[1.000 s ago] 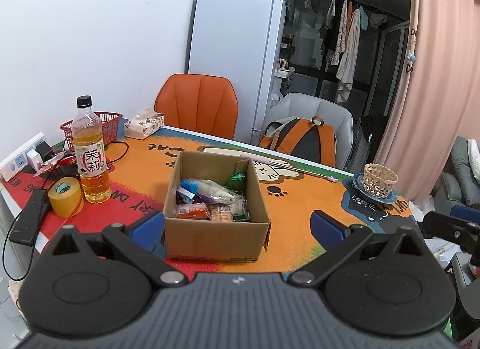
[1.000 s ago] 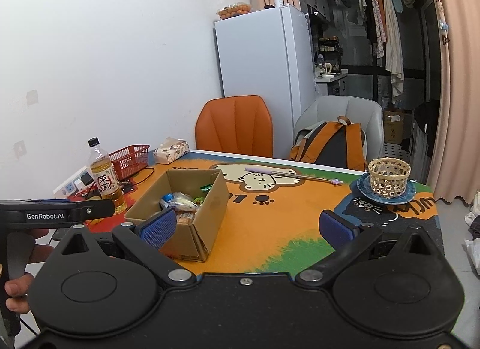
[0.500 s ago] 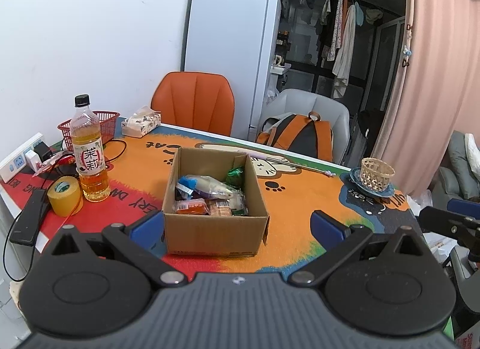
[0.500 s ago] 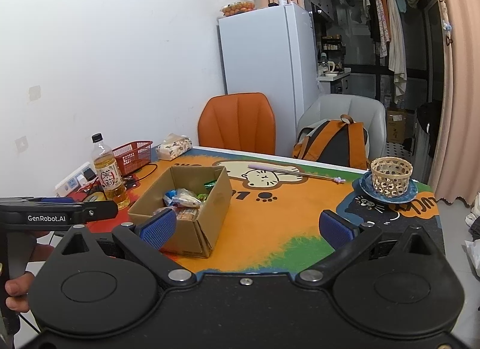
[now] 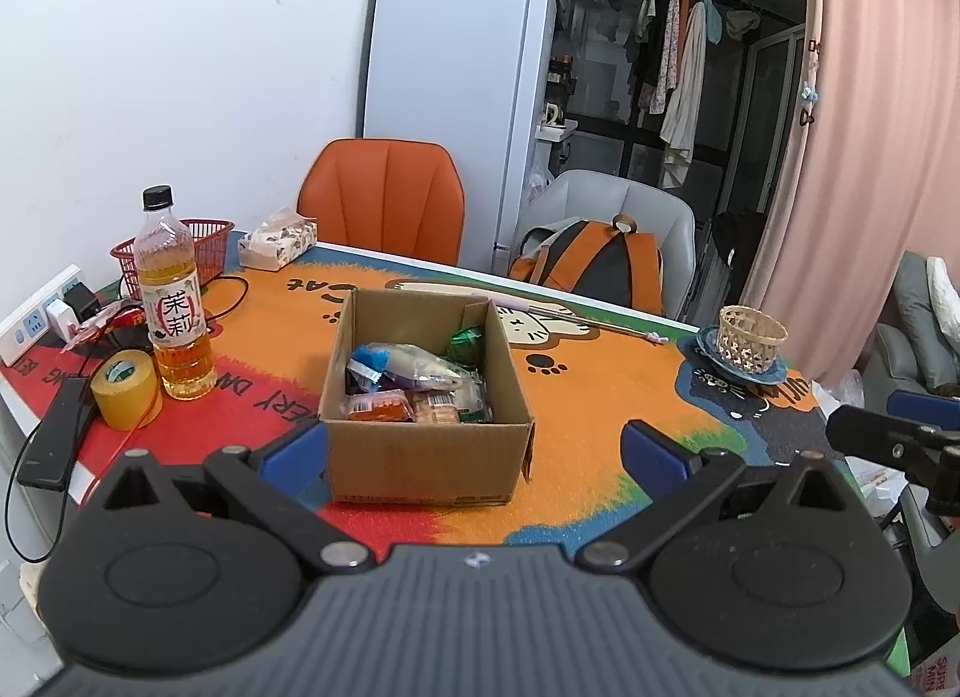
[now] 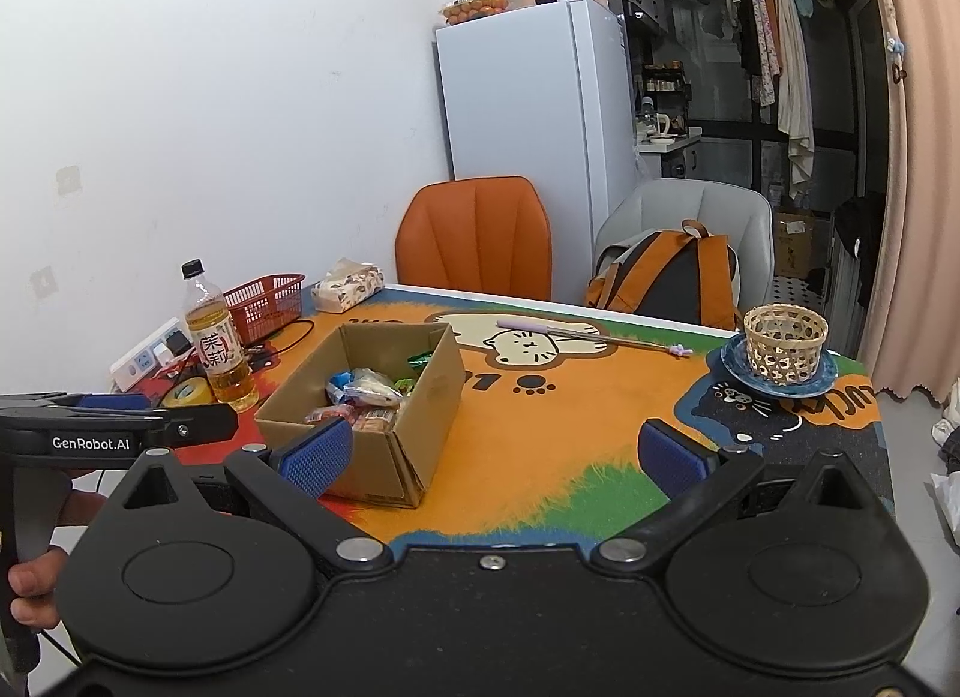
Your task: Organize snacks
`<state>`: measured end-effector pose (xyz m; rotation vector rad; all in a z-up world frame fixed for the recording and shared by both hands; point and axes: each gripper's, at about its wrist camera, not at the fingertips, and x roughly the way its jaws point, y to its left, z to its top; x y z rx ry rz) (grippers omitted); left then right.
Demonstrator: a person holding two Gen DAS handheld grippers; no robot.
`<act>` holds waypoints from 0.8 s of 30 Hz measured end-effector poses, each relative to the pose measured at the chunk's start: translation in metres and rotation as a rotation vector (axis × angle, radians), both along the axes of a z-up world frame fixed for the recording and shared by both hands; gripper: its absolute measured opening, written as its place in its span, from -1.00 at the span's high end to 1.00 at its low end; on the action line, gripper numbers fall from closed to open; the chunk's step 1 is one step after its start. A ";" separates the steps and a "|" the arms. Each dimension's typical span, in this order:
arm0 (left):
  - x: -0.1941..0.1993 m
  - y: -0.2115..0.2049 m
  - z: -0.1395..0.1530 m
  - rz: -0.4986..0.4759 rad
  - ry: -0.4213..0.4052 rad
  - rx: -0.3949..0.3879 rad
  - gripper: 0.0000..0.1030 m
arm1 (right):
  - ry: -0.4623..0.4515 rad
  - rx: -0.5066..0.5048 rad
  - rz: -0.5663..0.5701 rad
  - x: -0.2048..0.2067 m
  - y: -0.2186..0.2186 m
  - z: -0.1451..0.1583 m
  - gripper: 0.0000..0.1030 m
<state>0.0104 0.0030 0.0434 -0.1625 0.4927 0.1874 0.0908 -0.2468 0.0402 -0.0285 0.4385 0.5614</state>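
An open cardboard box (image 5: 420,457) stands on the colourful table mat, with several wrapped snacks (image 5: 414,385) inside. The box also shows in the right wrist view (image 6: 384,457), with the snacks (image 6: 360,397) in it. My left gripper (image 5: 474,454) is open and empty, held back from the table's near edge, level with the box front. My right gripper (image 6: 495,451) is open and empty, to the right of the box and back from the table. The left gripper's body shows at the left edge of the right wrist view (image 6: 108,433).
A tea bottle (image 5: 174,307), a yellow tape roll (image 5: 126,391), a red basket (image 5: 198,253), a tissue pack (image 5: 276,238) and a power strip (image 5: 36,319) stand at the table's left. A woven basket on a blue plate (image 5: 750,337) is at the right. A pen (image 6: 594,337) lies behind the box. Two chairs stand beyond.
Both grippers have drawn back and up from the table a little, so the box looks smaller. Both stay open and empty. Nothing on the table has moved.
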 end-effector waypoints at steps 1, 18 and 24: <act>0.000 0.000 0.000 0.000 0.000 0.002 -1.00 | 0.000 0.000 0.000 0.000 0.000 0.000 -1.00; 0.001 -0.002 -0.004 -0.007 0.012 0.003 -1.00 | 0.013 0.006 -0.004 0.001 0.000 -0.003 -1.00; 0.001 -0.003 -0.005 -0.008 0.011 0.003 -1.00 | 0.013 0.006 -0.004 0.002 0.000 -0.004 -1.00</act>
